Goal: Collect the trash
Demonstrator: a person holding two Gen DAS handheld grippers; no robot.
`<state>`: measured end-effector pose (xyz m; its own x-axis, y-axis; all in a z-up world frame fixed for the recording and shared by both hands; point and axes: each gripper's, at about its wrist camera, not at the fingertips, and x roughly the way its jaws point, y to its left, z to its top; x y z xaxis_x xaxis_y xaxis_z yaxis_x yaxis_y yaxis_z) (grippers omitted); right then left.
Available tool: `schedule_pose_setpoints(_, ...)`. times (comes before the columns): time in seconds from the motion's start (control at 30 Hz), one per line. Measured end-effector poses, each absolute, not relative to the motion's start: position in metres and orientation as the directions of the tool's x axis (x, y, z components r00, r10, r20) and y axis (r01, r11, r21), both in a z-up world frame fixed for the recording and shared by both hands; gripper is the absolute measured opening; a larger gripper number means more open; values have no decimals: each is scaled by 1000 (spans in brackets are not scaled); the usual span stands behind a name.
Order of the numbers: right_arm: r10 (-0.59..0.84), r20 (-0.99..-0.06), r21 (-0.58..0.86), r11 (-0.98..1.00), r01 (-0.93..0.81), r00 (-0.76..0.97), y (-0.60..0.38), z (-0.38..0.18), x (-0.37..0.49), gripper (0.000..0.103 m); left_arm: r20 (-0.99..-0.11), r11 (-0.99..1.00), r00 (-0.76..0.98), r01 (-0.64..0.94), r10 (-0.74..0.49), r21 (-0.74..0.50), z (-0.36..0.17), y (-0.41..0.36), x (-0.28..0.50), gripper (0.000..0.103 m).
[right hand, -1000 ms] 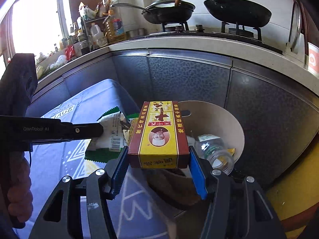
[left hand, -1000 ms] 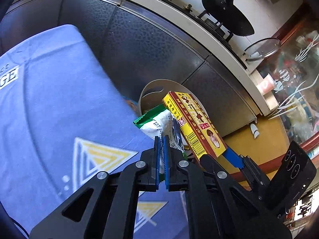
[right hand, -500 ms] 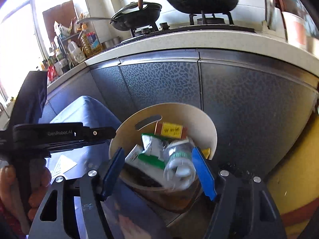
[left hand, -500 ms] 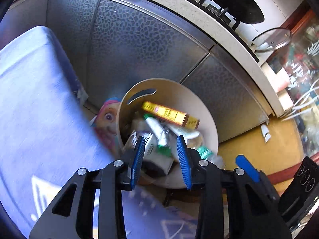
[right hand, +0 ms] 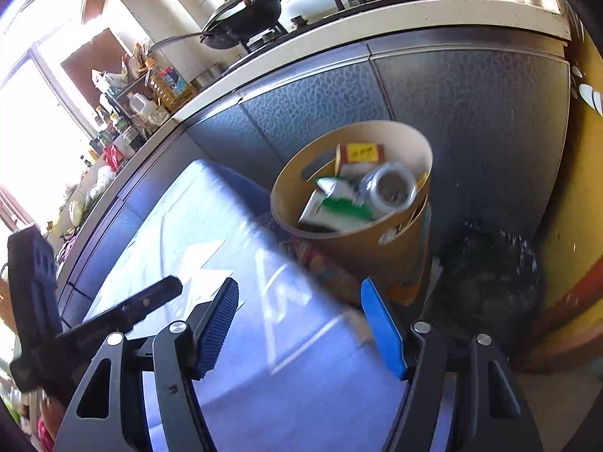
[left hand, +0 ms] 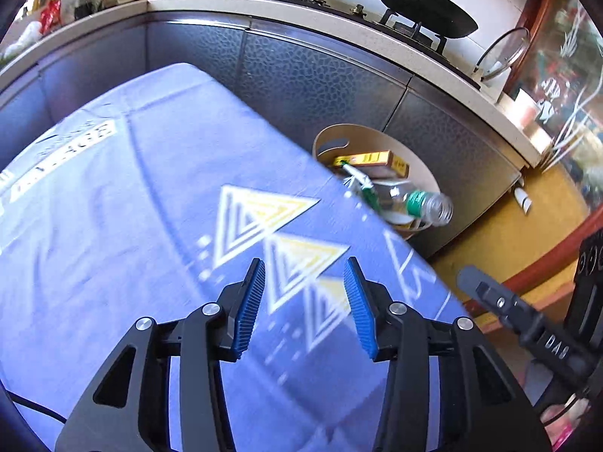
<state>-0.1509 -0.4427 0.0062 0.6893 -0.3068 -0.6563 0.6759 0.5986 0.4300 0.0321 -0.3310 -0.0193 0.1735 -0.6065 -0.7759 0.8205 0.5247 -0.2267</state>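
Blue tablecloth point(left hand: 113, 226) under both empty, parted tools; full bin point(right hand: 350, 203) beyond.

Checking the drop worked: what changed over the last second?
The left gripper let its green packet go, jaws just opening; the right gripper dropped the yellow box. Both lie in the bin. Both grippers pulled back over the blue cloth. Bin unmoved.

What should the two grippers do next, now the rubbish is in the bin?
Probably sweep back across the blue tablecloth to look for leftover trash: both grippers are empty, and the box and bottle already lie in the round tan bin.
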Motion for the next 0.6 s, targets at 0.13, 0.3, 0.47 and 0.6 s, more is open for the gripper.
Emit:
schedule_pose_setpoints(0.13,-294,-662,421,616,666,689,-411,12,-146,68,-775,547,233,820,-587,-167,-19,-293,24,49)
schedule_pose_setpoints(0.3,-294,-674,372,658,655,678,-369,19,-135,69,-774,559,252,814,-581,-155,-21,-255,20,49)
schedule_pose_setpoints(0.47,-298,-687,332,682,651,663,-339,23,-125,69,-769,591,294,796,-568,-133,-23,-224,22,57)
schedule_pose_setpoints(0.6,-303,-689,325,682,655,658,-324,25,-122,70,-759,616,335,780,-558,-109,-20,-212,22,57)
